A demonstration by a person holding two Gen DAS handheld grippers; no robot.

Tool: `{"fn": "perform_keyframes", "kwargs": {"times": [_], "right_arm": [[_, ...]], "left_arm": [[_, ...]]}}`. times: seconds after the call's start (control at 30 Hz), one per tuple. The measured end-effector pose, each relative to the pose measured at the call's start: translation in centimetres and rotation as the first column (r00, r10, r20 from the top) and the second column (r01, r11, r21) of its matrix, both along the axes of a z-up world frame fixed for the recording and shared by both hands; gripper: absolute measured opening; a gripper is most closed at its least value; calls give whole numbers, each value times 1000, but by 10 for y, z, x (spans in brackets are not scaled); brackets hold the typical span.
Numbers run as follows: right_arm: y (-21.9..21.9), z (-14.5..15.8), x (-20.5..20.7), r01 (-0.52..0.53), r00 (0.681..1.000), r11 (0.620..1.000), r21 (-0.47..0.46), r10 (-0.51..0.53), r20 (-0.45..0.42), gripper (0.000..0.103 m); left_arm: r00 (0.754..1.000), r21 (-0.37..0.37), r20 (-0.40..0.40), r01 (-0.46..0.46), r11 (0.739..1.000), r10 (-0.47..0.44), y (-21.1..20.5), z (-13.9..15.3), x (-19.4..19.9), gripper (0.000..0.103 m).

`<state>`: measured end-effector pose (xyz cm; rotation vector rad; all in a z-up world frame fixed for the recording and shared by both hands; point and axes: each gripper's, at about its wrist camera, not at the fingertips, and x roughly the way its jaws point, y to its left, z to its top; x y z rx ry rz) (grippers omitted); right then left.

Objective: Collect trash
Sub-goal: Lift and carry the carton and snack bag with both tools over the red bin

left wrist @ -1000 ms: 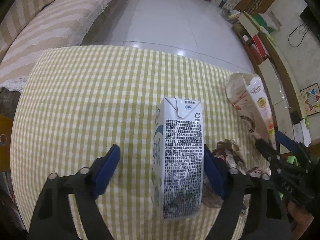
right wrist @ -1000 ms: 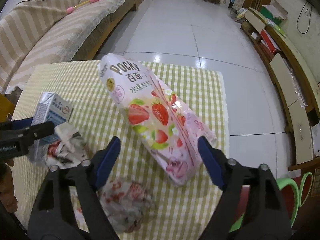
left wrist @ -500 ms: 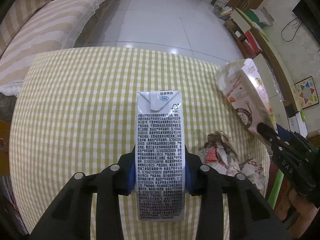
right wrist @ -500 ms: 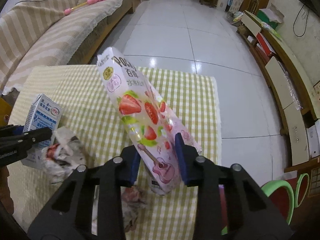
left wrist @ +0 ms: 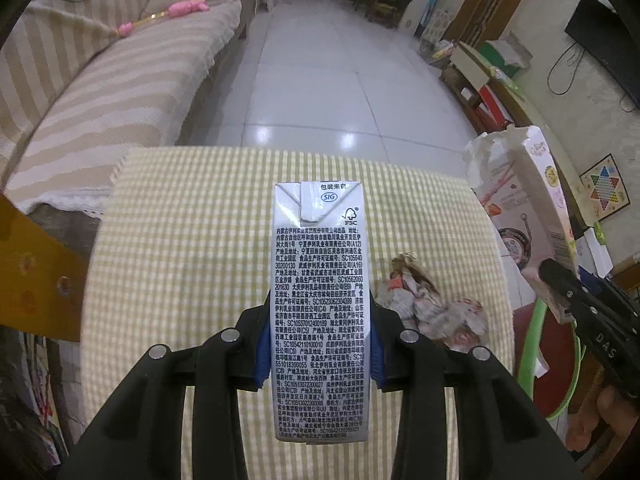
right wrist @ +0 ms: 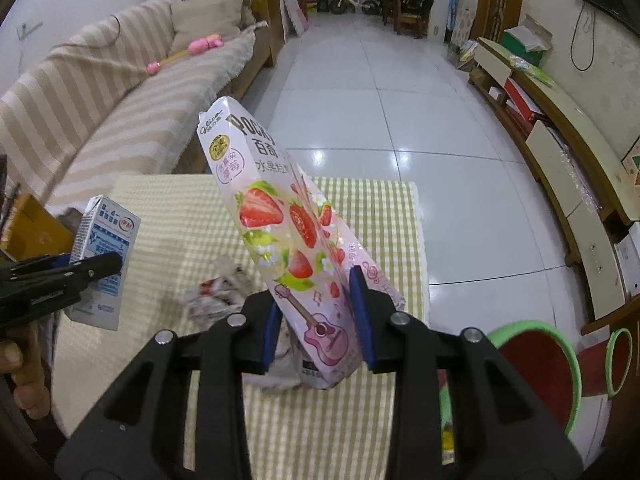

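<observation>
Two grasps now made | left fingers [left wrist: 318, 354] clamp milk carton [left wrist: 318, 304] | right fingers [right wrist: 318, 316] clamp Pocky box [right wrist: 292, 236] | both lifted off counter [left wrist: 180, 240], wrappers [left wrist: 428, 304] remain

1. Soft, even indoor light; both views are moderately bright.
2. Glare spots sit on the glossy white floor tiles [left wrist: 348, 140], reflecting overhead lamps.
3. Fisheye distortion bends the sofa [right wrist: 80, 120] and walls; the corners go black.
4. Crumpled wrappers [right wrist: 224, 292] on the worktop [right wrist: 380, 216] look smeared in the right wrist view.
5. Print on the milk carton [left wrist: 318, 304] is sharp.
</observation>
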<state>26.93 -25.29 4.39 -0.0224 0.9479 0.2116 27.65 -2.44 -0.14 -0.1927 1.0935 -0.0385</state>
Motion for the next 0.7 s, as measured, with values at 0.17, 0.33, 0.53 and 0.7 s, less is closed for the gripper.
{"fn": "perform_keyframes", "kwargs": {"times": [0.17, 0.33, 0.53, 0.7], "right_arm": [[-7, 25, -33, 12, 1000, 999, 42, -14, 26, 32], [-17, 39, -58, 26, 999, 997, 72, -29, 40, 32], [-39, 49, -79, 66, 996, 991, 115, -72, 47, 32], [-54, 55, -95, 98, 993, 986, 136, -106, 53, 32]], "left_arm": [[999, 11, 48, 14, 1000, -14, -5, 32, -30, 35], [997, 13, 76, 31, 999, -32, -15, 52, -50, 35], [993, 18, 96, 68, 997, -70, -32, 67, -65, 35], [988, 22, 110, 104, 994, -106, -50, 73, -73, 35]]}}
